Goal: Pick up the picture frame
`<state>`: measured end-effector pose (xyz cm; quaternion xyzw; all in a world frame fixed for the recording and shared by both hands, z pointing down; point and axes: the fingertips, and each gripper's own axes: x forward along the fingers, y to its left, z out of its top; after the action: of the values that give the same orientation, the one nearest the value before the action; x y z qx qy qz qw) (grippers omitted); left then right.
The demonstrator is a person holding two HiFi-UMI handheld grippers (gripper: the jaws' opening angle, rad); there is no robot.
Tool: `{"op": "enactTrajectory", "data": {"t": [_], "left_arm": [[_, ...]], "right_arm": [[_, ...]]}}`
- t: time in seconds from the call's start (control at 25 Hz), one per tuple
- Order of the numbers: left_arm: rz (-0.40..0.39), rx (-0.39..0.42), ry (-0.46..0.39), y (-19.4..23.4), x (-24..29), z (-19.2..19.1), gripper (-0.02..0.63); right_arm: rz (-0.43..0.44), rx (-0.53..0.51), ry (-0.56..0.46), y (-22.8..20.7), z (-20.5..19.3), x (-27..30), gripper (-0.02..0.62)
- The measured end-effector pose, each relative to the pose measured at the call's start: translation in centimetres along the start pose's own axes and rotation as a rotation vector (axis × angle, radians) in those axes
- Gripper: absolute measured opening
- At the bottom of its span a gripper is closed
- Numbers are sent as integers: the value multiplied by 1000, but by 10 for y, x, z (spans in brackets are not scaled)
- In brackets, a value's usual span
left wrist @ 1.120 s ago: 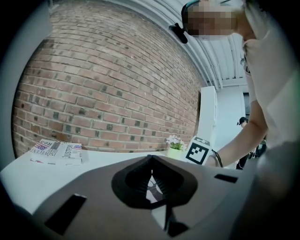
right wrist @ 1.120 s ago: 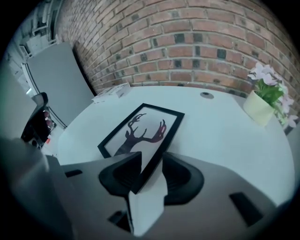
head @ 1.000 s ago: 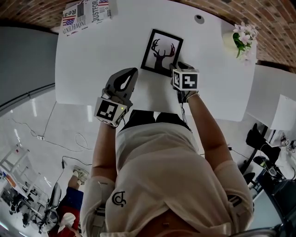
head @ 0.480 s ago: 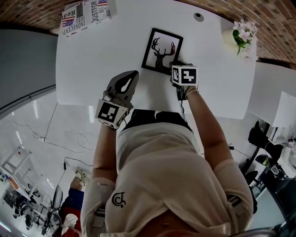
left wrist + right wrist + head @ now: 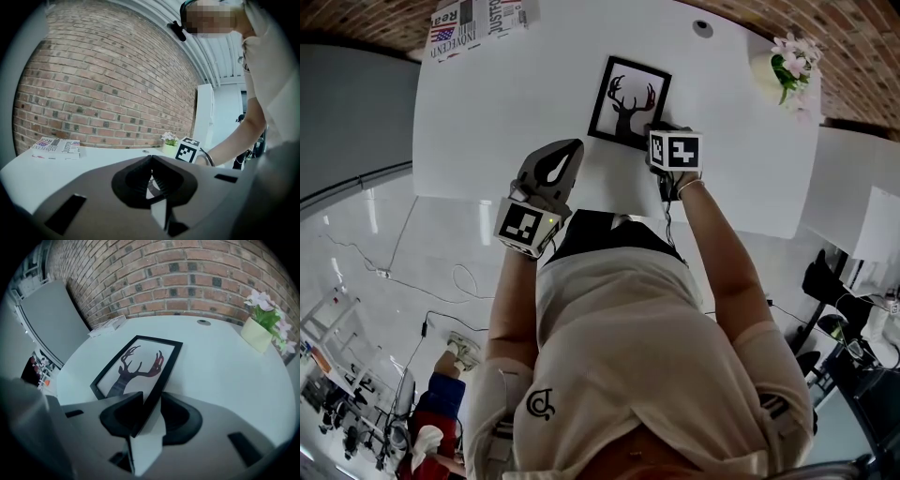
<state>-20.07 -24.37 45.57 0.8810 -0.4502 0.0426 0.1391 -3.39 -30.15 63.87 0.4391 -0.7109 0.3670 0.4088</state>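
A black picture frame [image 5: 628, 98] with a deer silhouette lies flat on the white table [image 5: 487, 112]. My right gripper [image 5: 654, 131] points steeply down at the frame's near right corner. In the right gripper view the frame's [image 5: 140, 362] black edge runs between the jaws of the right gripper [image 5: 151, 399]. Those jaws have just been closing and both pads now meet that edge. My left gripper [image 5: 567, 150] hovers left of the frame over bare table. It is shut with nothing in it, as the left gripper view shows its tips [image 5: 151, 159] together.
A folded newspaper [image 5: 473, 28] lies at the table's far left corner. A small pot of flowers [image 5: 787, 75] stands at the far right, and a round grommet [image 5: 703, 28] sits near the back edge. A brick wall runs behind the table.
The right gripper's marker cube sits slightly closer to the frame's corner than a second ago. The left gripper has shifted only a little. The frame has not moved.
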Motion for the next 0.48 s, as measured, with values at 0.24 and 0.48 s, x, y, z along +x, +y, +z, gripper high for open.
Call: {"op": "enactTrajectory", "data": {"t": [0.24, 0.48], "left_arm": [[26, 0, 17, -22, -14, -12, 14], [54, -4, 32, -47, -30, -25, 14]], "right_arm": [[0, -27, -6, -1, -20, -9, 127], [7, -64, -1, -1, -47, -23, 128]]}}
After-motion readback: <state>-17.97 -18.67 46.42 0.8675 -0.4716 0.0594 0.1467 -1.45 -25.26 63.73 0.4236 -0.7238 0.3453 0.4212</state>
